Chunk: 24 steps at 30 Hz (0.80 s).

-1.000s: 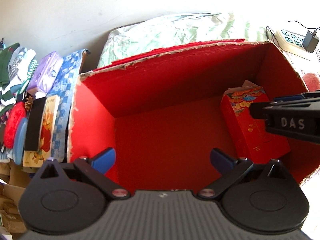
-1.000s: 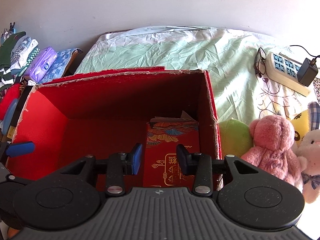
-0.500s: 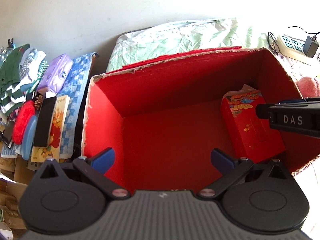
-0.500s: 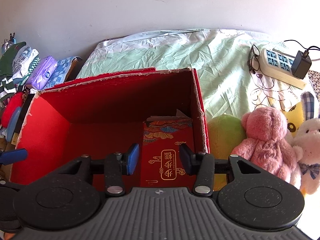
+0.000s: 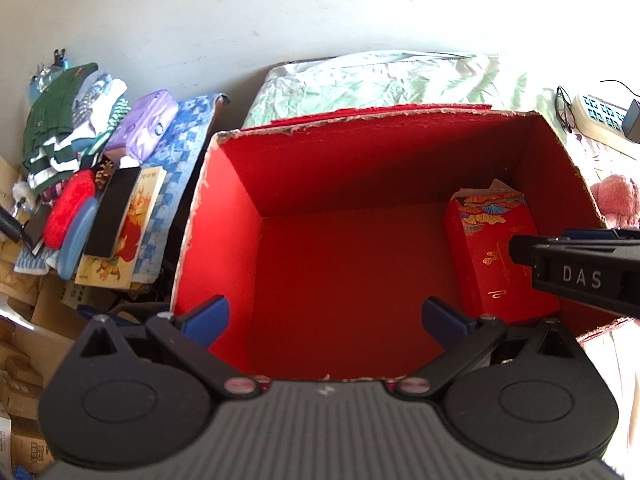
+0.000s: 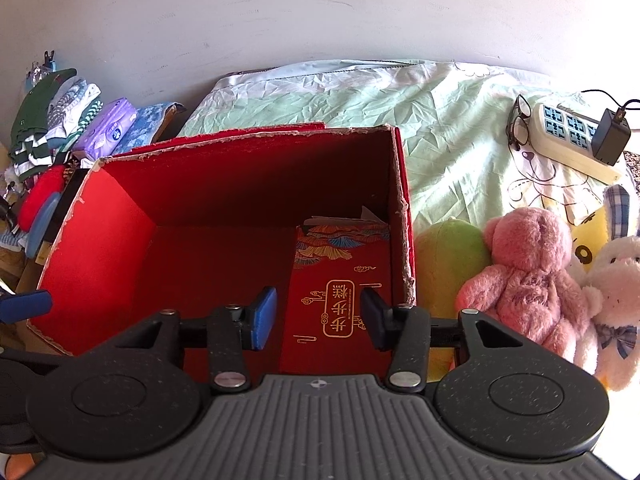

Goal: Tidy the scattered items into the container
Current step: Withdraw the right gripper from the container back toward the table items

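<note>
A big open red box (image 5: pixel 224 216) (image 6: pixel 92 248) stands on the bed. A red gift box with gold print (image 5: pixel 496 252) (image 6: pixel 340 288) lies inside against its right wall. My left gripper (image 5: pixel 324 316) is open and empty above the box's near left part. My right gripper (image 6: pixel 318 316) is open and empty above the gift box, apart from it; its body shows at the right in the left wrist view (image 5: pixel 580 276). Right of the box lie a green plush (image 6: pixel 452 248), a pink teddy bear (image 6: pixel 524 272) (image 5: pixel 616 200), a white bunny (image 6: pixel 616 296) and a yellow plush (image 6: pixel 592 240).
A green bedsheet (image 6: pixel 360 92) covers the bed behind the box. A power strip with a black adapter (image 6: pixel 572 136) and glasses (image 6: pixel 518 124) lie at the far right. Left of the box stands a row of folded clothes, a purple tissue pack (image 5: pixel 148 124), books and a red pouch (image 5: pixel 68 208).
Both grippers have pulled back and up from the box, so more of the bed and wall shows. The gift box stays in the box. Both stay open.
</note>
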Motion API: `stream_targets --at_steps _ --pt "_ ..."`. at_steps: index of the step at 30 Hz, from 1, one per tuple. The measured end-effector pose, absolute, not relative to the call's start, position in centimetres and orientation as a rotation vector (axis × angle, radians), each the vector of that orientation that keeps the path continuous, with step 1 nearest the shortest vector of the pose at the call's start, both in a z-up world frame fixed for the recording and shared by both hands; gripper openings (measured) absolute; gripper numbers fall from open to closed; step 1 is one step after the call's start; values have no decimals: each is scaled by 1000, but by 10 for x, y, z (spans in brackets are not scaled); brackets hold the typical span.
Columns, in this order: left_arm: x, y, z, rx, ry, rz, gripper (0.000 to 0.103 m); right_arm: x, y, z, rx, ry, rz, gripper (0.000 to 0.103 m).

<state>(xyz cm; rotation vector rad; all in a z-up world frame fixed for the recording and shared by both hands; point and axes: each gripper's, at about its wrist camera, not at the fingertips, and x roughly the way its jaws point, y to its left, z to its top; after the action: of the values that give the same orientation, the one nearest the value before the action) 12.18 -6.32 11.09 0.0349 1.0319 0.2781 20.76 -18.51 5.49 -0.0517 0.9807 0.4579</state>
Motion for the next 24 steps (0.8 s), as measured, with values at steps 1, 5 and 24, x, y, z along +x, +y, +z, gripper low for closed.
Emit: stream_targets --at_steps 1,5,24 --pt "120 -65 111 32 1032 282 102 207 -186 55 -54 978 465 48" --pt "111 -69 115 11 1012 283 102 205 -191 58 -44 977 490 49" --pt "53 -97 131 -13 986 360 102 153 -244 94 -3 848 617 55"
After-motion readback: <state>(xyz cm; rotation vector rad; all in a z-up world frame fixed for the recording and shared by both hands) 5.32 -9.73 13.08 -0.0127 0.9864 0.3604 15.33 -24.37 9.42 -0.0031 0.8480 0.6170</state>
